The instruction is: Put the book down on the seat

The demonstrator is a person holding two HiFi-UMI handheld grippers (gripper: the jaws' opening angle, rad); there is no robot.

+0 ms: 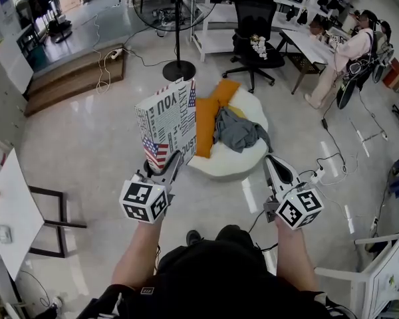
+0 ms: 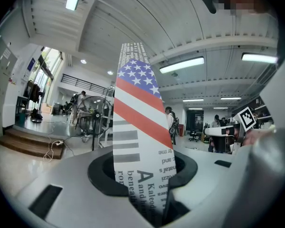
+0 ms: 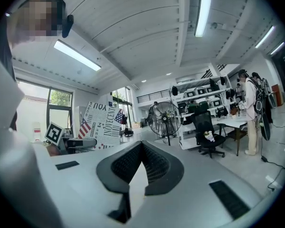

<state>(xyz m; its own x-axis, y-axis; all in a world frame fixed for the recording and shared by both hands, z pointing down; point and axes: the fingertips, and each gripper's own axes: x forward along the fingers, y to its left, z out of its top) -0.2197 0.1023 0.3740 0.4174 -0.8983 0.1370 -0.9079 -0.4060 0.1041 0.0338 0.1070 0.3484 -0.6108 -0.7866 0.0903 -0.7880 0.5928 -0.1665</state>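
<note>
- We hold the book upright in the air, pinched at its lower edge by the left gripper, whose jaws are pressed onto the cover from both sides.
- The book's cover is white and set with black newspaper-style type in mixed sizes, some of it turned sideways or upside down; big letters near the top read "YOU".
- Two American flag patches break up the print: one at the lower left, just above the gripper, and a smaller one at the upper right corner.
- In the left gripper view the book rises out of the jaws as a tall narrow strip, with red and white stripes, a blue field of stars above them, and grey bars and black text below.
- The book is off the seat: in the head view it stands to the left of it, above the floor, its right edge overlapping the orange cushion.
- The seat is a round white pouf; the orange cushion and a crumpled grey cloth lie on it.
- The right gripper hangs just right of the seat, jaws brought together at the tips with nothing between them.
- Beyond the seat stand a pedestal fan and a black office chair; a person is at a desk at upper right.
</note>
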